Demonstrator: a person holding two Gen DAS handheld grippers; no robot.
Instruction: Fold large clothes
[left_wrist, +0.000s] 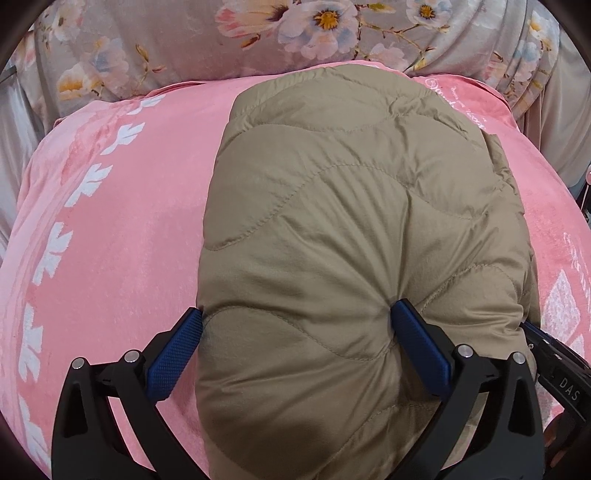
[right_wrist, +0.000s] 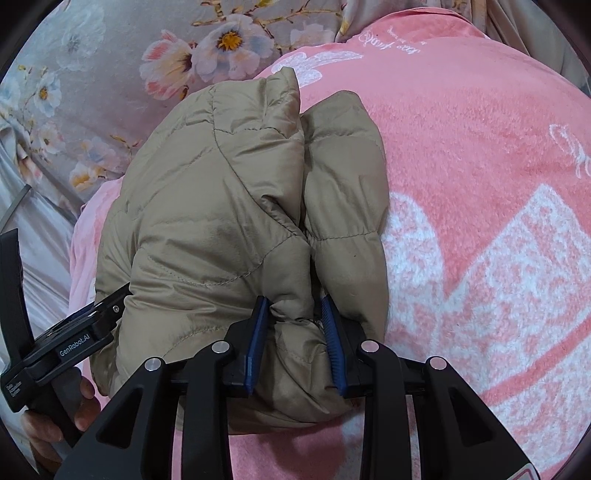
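Note:
A tan quilted puffer jacket (left_wrist: 347, 206) lies folded into a thick bundle on a pink blanket (left_wrist: 110, 229). My left gripper (left_wrist: 299, 325) clamps the bundle's near left part, its blue pads dug into the padding on both sides. In the right wrist view the same jacket (right_wrist: 221, 206) shows its folded right edge, and my right gripper (right_wrist: 295, 314) is shut on a bunched fold of it. The left gripper's black body (right_wrist: 77, 339) and the hand holding it appear at the lower left of that view.
The pink blanket (right_wrist: 480, 166) with white patterns covers the bed around the jacket. Behind it lies grey floral bedding (left_wrist: 258, 33), also seen in the right wrist view (right_wrist: 92, 92). The right gripper's black frame (left_wrist: 561, 373) shows at the jacket's right side.

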